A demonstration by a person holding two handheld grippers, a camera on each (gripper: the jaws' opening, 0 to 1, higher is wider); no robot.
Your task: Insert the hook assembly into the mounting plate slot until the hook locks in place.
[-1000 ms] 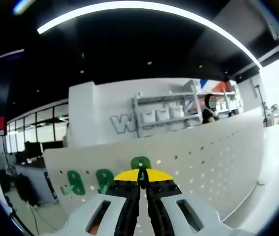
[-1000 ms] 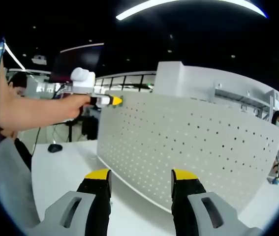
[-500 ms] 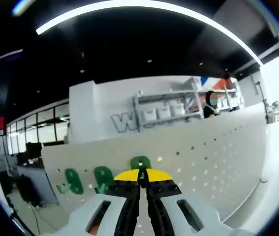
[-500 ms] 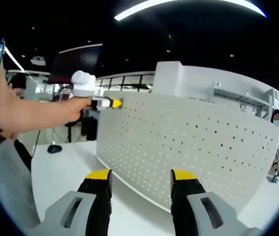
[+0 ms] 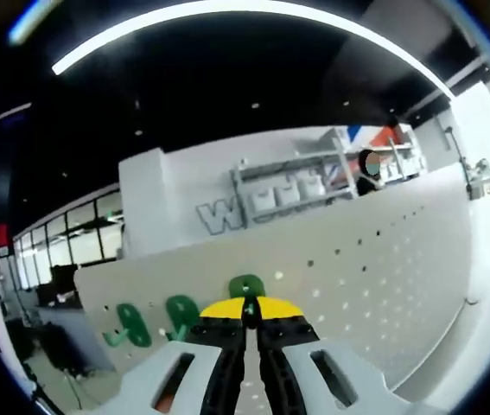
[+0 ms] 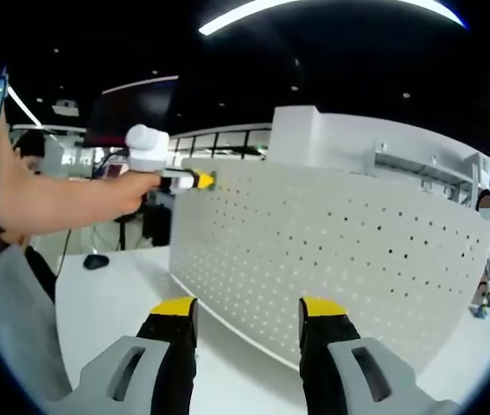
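A white perforated mounting plate stands upright on the table. My left gripper is shut on a green hook, which it holds against the plate near its top edge. Two more green hooks hang on the plate to the left of it. In the right gripper view the same plate stands ahead. The left gripper is at the plate's top left corner, held by a person's hand. My right gripper is open with nothing between its jaws, low in front of the plate.
The white table runs along the plate's foot. A person's arm reaches in from the left of the right gripper view. A computer mouse lies far left on the table. Shelving with bins stands behind the plate.
The left gripper view has rolled slightly, with the hook still pinched at the plate's top edge. The right gripper has stayed put and open.
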